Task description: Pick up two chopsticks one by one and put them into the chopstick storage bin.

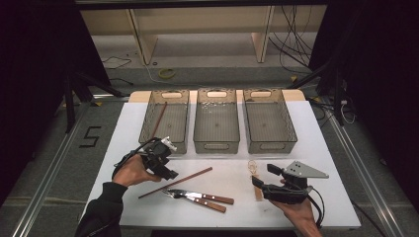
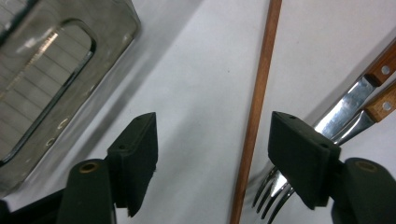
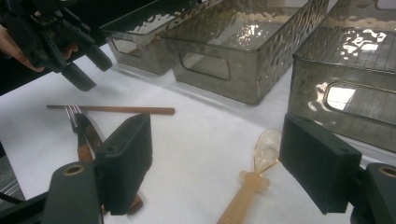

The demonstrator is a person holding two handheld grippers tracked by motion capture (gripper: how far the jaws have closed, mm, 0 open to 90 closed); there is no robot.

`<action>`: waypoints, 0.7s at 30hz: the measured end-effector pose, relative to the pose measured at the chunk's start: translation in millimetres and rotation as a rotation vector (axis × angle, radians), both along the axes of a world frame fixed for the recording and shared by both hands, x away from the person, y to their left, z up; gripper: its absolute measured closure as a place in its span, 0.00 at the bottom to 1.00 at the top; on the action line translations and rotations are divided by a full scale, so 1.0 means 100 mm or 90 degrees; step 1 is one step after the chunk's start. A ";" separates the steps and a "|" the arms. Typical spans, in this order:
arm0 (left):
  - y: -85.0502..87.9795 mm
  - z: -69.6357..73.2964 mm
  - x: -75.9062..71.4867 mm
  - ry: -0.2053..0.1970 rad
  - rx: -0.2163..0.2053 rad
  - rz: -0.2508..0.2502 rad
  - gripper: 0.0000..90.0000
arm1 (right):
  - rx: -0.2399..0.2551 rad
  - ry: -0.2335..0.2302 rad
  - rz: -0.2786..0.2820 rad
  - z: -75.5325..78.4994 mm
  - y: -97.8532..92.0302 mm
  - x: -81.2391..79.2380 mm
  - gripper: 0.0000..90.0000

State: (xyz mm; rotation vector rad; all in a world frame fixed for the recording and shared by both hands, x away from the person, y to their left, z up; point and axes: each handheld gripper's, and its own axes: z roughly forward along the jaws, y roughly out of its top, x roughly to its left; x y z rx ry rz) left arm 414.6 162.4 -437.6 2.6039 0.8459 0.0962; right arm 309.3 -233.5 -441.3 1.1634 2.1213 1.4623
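L gripper point(image 1: 165, 168) is hanging over the white table point(image 1: 316, 148) w/ jaws spread wide, nothing pinched. In the left gripper view the brown chopstick point(image 2: 257, 107) is lying on the table in the gap btwn the two pads, closer to the far-side pad, w/ neither pad touching it. Just beyond that pad two forks point(image 2: 275, 186) w/ wooden handles are lying side by side, tines toward the camera.

In the high view the chopstick point(image 1: 175, 182) is sitting near the front centre-left of the table, flat, long axis running diagonally: low end toward the person's left-front, high end pointing toward the middle bin point(image 1: 216, 121). The forks point(image 1: 200, 198) are lying just in front of it, handles pointing right.

R gripper point(image 1: 264, 177) is being held low at the front right, jaws also wide apart and gripping nothing. In the right gripper view a translucent amber spoon point(image 3: 254, 175) is lying on the table btwn its pads, bowl pointing away toward the bins, untouched.

Three smoky plastic bins are standing in a row at the back; the left bin point(image 1: 165, 118) is holding another chopstick point(image 1: 159, 118), lying lengthwise.
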 end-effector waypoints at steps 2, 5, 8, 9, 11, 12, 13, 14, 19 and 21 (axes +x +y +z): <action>-0.01 -0.01 -0.01 0.006 0.005 -0.009 0.41 | 0.000 0.000 0.000 0.00 0.00 0.00 0.29; -0.03 -0.06 -0.01 0.017 0.020 -0.014 0.44 | -0.002 0.000 0.001 0.00 0.00 0.00 0.29; -0.03 -0.10 -0.01 0.031 0.031 -0.022 0.48 | -0.001 0.000 0.001 0.00 0.00 0.00 0.29; -0.04 -0.11 -0.01 0.033 0.032 -0.025 0.49 | -0.002 0.000 0.001 0.00 0.00 0.00 0.29; -0.05 -0.12 -0.01 0.034 0.037 -0.032 0.52 | -0.003 0.000 0.001 0.00 0.00 0.00 0.29; -0.05 -0.12 -0.01 0.036 0.038 -0.036 0.53 | -0.003 -0.001 0.002 0.00 0.00 0.00 0.29; -0.06 -0.12 -0.02 0.038 0.037 -0.038 0.54 | -0.003 -0.001 0.002 0.00 0.00 0.00 0.29; -0.06 -0.13 -0.02 0.038 0.040 -0.042 0.56 | -0.003 -0.001 0.002 0.00 0.00 0.00 0.29; -0.09 -0.17 -0.02 0.045 0.044 -0.057 0.61 | -0.003 -0.001 0.002 0.00 0.00 0.00 0.29; -0.10 -0.19 -0.02 0.048 0.049 -0.062 0.64 | -0.004 -0.001 0.002 0.00 0.00 0.00 0.29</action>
